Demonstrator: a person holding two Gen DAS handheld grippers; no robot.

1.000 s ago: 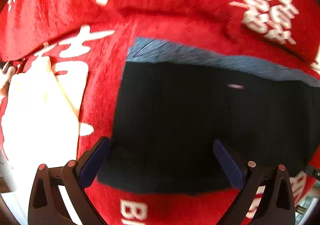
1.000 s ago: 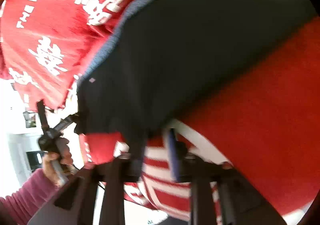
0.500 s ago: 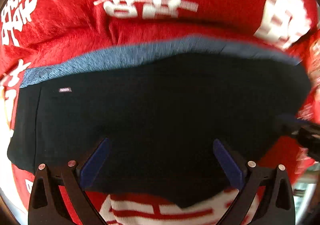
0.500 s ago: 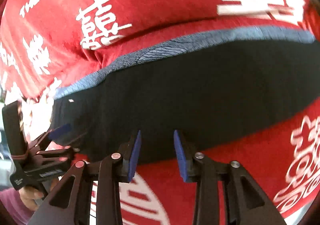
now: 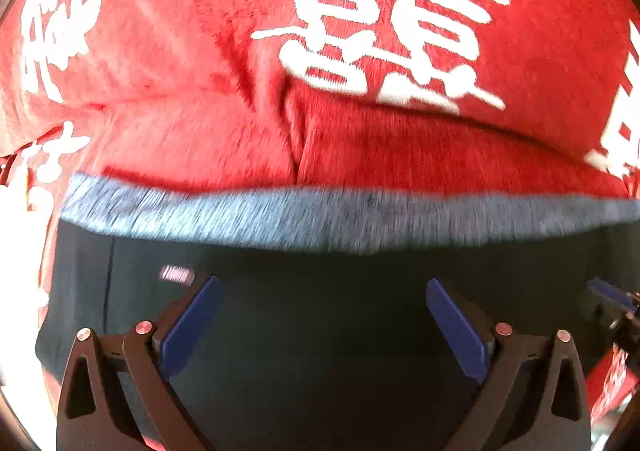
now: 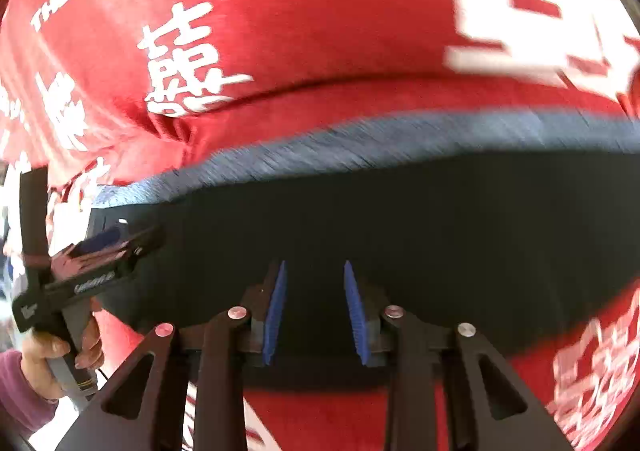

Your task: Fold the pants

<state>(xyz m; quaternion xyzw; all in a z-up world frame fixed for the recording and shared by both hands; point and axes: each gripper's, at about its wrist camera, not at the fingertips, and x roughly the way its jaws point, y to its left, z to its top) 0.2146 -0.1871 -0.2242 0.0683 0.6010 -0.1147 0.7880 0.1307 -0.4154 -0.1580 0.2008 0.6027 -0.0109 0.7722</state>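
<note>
The pants (image 5: pixel 320 311) are dark navy, folded flat with a blue-grey band (image 5: pixel 340 217) along the far edge, lying on a red cloth. My left gripper (image 5: pixel 320 291) is wide open and empty, hovering over the pants' left part near a small label (image 5: pixel 176 274). In the right wrist view the pants (image 6: pixel 440 219) fill the middle. My right gripper (image 6: pixel 314 271) is partly open and empty above the pants' near edge. The left gripper (image 6: pixel 116 239) shows at the left, held by a hand, over the pants' left end.
A red cloth (image 5: pixel 200 51) with white characters covers the surface under and around the pants; it also shows in the right wrist view (image 6: pixel 300 11). A ridge of wrinkles (image 5: pixel 296 123) runs through it behind the pants. The cloth's left edge meets bright white background (image 5: pixel 20 271).
My right gripper let go of the pants' edge and opened. Both grippers moved in over the folded pants, which now lie flat; the left one stayed open.
</note>
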